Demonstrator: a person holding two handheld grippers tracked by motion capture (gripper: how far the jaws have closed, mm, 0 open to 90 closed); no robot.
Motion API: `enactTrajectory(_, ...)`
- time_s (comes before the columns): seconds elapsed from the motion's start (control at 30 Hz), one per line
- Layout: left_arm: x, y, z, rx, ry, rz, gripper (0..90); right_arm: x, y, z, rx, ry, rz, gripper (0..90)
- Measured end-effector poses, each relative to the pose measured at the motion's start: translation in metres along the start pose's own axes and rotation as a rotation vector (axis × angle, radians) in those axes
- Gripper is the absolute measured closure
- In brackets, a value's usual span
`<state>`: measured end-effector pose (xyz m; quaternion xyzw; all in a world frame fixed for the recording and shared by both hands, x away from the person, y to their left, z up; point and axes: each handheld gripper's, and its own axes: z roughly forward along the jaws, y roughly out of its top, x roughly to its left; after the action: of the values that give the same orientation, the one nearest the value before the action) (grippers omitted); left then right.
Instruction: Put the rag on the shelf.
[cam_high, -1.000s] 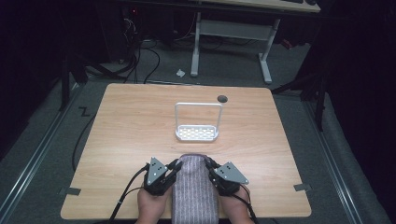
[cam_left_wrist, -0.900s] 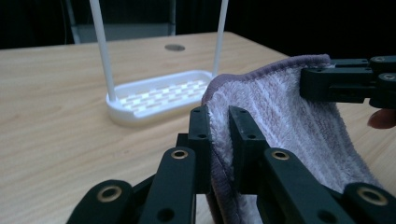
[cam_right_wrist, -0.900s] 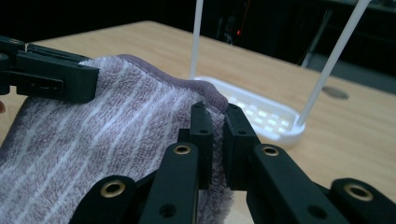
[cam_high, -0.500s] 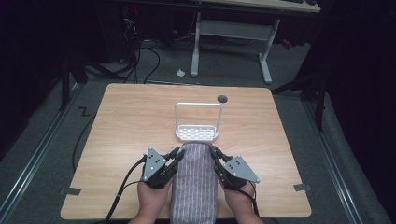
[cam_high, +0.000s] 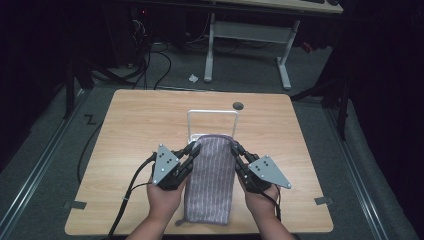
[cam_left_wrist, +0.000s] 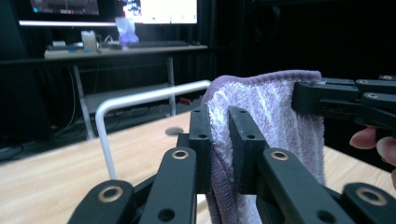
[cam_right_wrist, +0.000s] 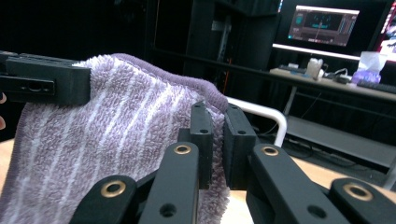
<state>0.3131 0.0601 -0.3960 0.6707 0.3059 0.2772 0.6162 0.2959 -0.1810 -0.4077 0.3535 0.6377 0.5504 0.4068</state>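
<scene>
Left gripper (cam_high: 194, 148) and right gripper (cam_high: 235, 148) each pinch a top corner of the purple striped towel (cam_high: 210, 180), stretching its edge level before the white rack (cam_high: 212, 114), likely for draping over; its lower end trails toward the table (cam_high: 125, 125).

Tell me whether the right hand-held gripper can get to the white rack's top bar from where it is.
Probably yes: the white rack stands just beyond the right hand-held gripper with nothing between them, but that gripper is shut on the purple towel.

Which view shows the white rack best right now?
The high view: the white rack stands on the table beyond the towel, frame and base visible. The left gripper view shows its top bar and one leg; the right gripper view shows a bar corner.
</scene>
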Motion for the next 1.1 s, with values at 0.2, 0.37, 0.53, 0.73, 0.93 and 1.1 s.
enactTrajectory(0.2,0.003,0.015,0.003,-0.016,-0.007,0.017,80.6,-0.003,0.014,0.001,-0.028,-0.004,-0.013,84.5)
enactTrajectory(0.37,0.007,0.031,0.006,-0.039,-0.010,0.039,80.7,-0.008,0.031,0.002,-0.048,-0.008,-0.025,84.6)
enactTrajectory(0.53,0.009,0.045,0.011,-0.052,-0.012,0.061,80.7,-0.015,0.045,0.003,-0.070,-0.009,-0.021,84.8)
enactTrajectory(0.73,0.014,0.056,0.019,-0.052,-0.013,0.081,80.7,-0.024,0.061,0.005,-0.085,-0.019,-0.018,84.8)
enactTrajectory(0.93,0.025,0.060,0.033,-0.016,-0.067,0.011,80.7,-0.033,0.067,0.013,-0.071,-0.022,-0.018,85.3)
enactTrajectory(1.1,0.036,0.063,0.048,0.017,-0.087,-0.005,80.7,-0.043,0.072,0.024,-0.045,-0.023,-0.006,85.4)
